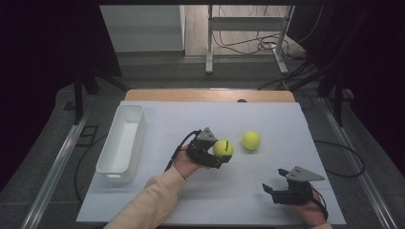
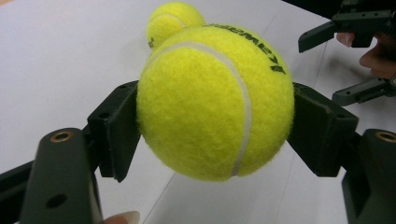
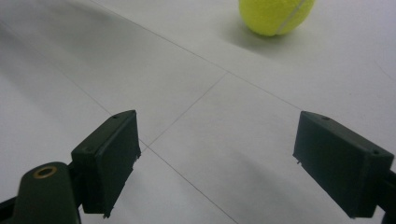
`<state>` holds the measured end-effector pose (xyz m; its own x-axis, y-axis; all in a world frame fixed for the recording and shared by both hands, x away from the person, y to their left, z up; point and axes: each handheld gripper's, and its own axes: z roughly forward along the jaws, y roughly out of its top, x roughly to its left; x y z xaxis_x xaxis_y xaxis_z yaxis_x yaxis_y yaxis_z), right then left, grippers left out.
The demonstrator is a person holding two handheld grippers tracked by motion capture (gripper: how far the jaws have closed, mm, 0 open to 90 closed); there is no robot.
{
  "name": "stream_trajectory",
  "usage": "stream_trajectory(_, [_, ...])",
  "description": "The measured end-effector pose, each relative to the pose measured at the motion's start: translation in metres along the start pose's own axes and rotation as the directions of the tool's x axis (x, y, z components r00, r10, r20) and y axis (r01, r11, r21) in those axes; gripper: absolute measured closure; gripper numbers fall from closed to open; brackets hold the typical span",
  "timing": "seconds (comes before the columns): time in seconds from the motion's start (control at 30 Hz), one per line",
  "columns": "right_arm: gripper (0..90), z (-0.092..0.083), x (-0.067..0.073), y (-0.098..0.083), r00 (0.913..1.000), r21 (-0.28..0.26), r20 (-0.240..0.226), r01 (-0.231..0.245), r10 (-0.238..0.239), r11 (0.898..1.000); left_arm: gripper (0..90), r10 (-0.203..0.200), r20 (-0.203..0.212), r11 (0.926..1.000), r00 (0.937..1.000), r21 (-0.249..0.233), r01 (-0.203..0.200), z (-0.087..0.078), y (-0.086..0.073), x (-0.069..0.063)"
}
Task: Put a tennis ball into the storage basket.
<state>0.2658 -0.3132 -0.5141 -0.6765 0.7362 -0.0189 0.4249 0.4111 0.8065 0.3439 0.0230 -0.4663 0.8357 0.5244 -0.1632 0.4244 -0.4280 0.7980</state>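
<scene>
Right claw point(image 1: 273, 191): nearest to me, low on the surface point(image 1: 267, 119); its jaws stand wide apart with nothing between them, pointing toward the free ball.
Left claw point(image 1: 220, 155): mid-surface, clamped on a ball point(image 1: 223, 148); in the left gripper view both pads press the ball point(image 2: 215, 100) at opposite sides, about its widest part.
Held ball: I judge it lifted clear of the surface, just left of the free ball and apart from it.
Handling: I take it to be light, felt-covered and springy. The nap should give the pads friction, yet a round body can squirt out if I pinch it off-centre, so I would hold across the middle, as here, and squeeze only moderately. It is not fragile.
Free ball point(image 1: 250, 140): lying on the surface, right of the held one; in the right gripper view it sits far ahead point(image 3: 275, 15).
Bin point(image 1: 122, 143): white, oblong, at the left edge, well apart from both balls; nothing lies in it.
</scene>
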Motion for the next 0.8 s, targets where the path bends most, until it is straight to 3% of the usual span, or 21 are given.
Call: stream_trajectory(0.8, [14.9,0.0,0.001,0.0,1.0,-0.003,-0.003,-0.003,0.003,1.0,25.5,-0.006,-0.016,0.9991,0.9999,-0.042,0.005,-0.018,0.004,0.008])
